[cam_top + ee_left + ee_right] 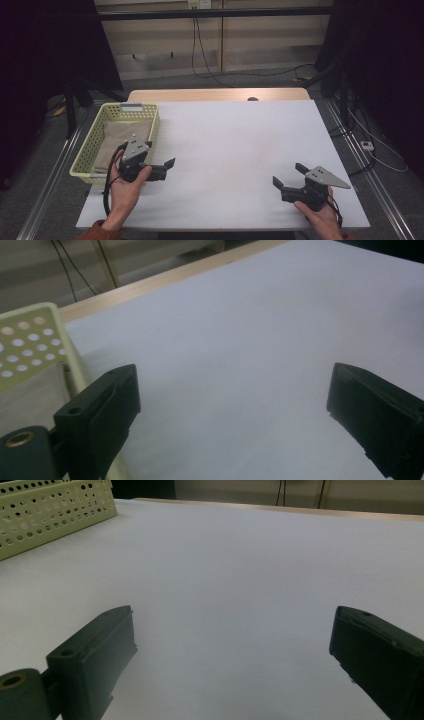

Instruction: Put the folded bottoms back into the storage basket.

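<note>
The cloth [120, 140] lies folded flat in the basket [86, 150], a beige pad covering most of the floor, at about 9 o'clock on the table [235, 150]. It looks light, soft and limp, with nothing breakable about it; lifted by one spot it would likely sag and unfold, so a pinch through all the layers at a folded edge or corner, ideally one at each end, seems the safest hold. The weave should give the jaws fair grip, though a thin bite may catch the top layer alone

The left gripper [167, 167] sits just beside the basket's near right corner, jaws spread wide and holding nothing, pointing toward 3 o'clock over bare tabletop; the cloth is behind it at roughly 10 o'clock, close, with the basket wall between them. In the left gripper view the cloth [30, 405] and basket wall [30, 337] show past the left jaw

The right gripper [290, 175] rests near 5 o'clock, also wide open and empty, aimed toward 10 o'clock, well apart from the cloth; the right gripper view shows the basket [55, 515] far off
</note>
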Action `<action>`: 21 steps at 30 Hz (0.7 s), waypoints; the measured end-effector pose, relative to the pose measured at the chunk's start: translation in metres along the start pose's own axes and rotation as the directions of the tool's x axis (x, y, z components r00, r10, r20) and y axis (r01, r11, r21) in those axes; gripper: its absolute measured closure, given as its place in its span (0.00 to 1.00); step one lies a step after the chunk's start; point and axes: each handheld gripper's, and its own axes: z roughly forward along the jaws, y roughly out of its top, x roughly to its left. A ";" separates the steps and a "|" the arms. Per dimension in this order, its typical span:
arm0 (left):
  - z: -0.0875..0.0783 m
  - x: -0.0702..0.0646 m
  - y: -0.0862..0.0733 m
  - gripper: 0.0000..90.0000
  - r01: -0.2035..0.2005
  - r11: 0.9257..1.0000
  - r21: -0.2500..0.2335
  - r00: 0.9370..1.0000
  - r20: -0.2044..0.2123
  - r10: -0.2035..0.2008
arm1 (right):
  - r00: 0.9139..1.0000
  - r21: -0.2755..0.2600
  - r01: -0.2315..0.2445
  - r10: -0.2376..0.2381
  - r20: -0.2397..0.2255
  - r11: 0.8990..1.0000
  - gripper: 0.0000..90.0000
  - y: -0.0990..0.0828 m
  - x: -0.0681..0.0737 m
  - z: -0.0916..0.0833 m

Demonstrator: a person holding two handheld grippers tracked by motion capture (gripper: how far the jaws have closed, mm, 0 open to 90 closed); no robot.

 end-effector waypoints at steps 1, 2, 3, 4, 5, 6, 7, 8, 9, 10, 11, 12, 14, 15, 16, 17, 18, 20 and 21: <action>0.005 -0.004 -0.002 0.07 -0.012 1.000 0.017 1.000 0.009 0.012 | 1.000 0.000 0.000 0.000 0.000 1.000 0.04 0.000 0.000 0.000; 0.009 -0.006 -0.004 0.07 -0.025 0.999 0.023 1.000 0.015 0.025 | 1.000 0.000 0.000 0.000 -0.001 1.000 0.04 0.000 0.000 0.000; 0.013 -0.009 -0.006 0.07 -0.025 0.999 0.022 0.999 0.030 0.024 | 1.000 0.001 0.000 0.000 -0.001 1.000 0.04 0.000 0.000 0.000; 0.016 -0.011 -0.007 0.07 -0.023 0.999 0.025 0.999 0.050 0.021 | 1.000 0.001 0.001 -0.001 -0.002 1.000 0.04 0.000 0.000 0.000; 0.020 -0.014 -0.008 0.07 -0.021 0.999 0.027 0.998 0.062 0.019 | 1.000 0.001 0.000 0.000 -0.002 1.000 0.04 0.000 0.000 0.000; 0.022 -0.016 -0.010 0.07 -0.024 0.999 0.031 0.998 0.062 0.022 | 1.000 0.001 0.000 0.000 -0.002 1.000 0.04 0.000 0.000 0.000; 0.025 -0.019 -0.011 0.07 -0.031 0.999 0.038 0.998 0.060 0.028 | 1.000 0.001 -0.001 0.002 -0.003 1.000 0.04 0.000 0.000 0.000; 0.027 -0.021 -0.012 0.07 -0.035 0.998 0.050 0.997 0.065 0.031 | 1.000 0.001 -0.002 0.002 -0.004 1.000 0.04 0.000 0.000 0.000; 0.030 -0.024 -0.014 0.08 -0.041 0.998 0.049 0.997 0.066 0.037 | 1.000 0.001 -0.001 0.001 -0.004 1.000 0.04 0.000 0.000 0.000; 0.032 -0.027 -0.017 0.08 -0.047 0.997 0.055 0.997 0.065 0.044 | 1.000 0.000 -0.002 0.002 -0.003 1.000 0.04 0.000 0.000 0.000; 0.034 -0.029 -0.020 0.08 -0.048 0.997 0.057 0.996 0.072 0.044 | 1.000 0.000 -0.001 0.001 -0.004 1.000 0.04 0.000 0.000 0.000; 0.037 -0.031 -0.023 0.08 -0.040 0.998 0.049 0.996 0.086 0.035 | 1.000 0.001 -0.002 0.002 -0.005 1.000 0.04 0.000 0.000 0.000; 0.040 -0.035 -0.030 0.08 -0.025 0.999 0.046 0.996 0.091 0.020 | 1.000 -0.001 -0.003 0.003 -0.004 1.000 0.04 0.000 -0.001 -0.001; 0.040 -0.037 -0.033 0.08 -0.023 0.999 0.047 0.995 0.095 0.019 | 1.000 -0.002 -0.002 0.002 -0.005 1.000 0.04 0.000 -0.001 -0.001; 0.041 -0.038 -0.035 0.08 -0.031 0.998 0.051 0.995 0.099 0.026 | 1.000 -0.001 -0.003 0.003 -0.004 1.000 0.04 0.000 -0.001 -0.001; 0.041 -0.040 -0.038 0.07 -0.026 0.998 0.050 0.995 0.098 0.021 | 1.000 0.000 -0.002 0.002 -0.004 1.000 0.04 0.000 -0.001 0.000; 0.041 -0.040 -0.042 0.07 -0.022 0.999 0.044 0.995 0.095 0.018 | 1.000 0.000 -0.002 0.002 -0.003 1.000 0.04 0.000 0.000 0.000; 0.040 -0.040 -0.047 0.07 0.005 0.999 0.042 0.995 0.096 -0.009 | 1.000 0.000 0.005 -0.005 -0.005 1.000 0.04 0.000 0.000 -0.001; 0.040 -0.039 -0.049 0.07 0.023 0.999 0.033 0.995 0.100 -0.026 | 1.000 0.000 0.007 -0.007 -0.005 1.000 0.04 0.000 0.001 -0.001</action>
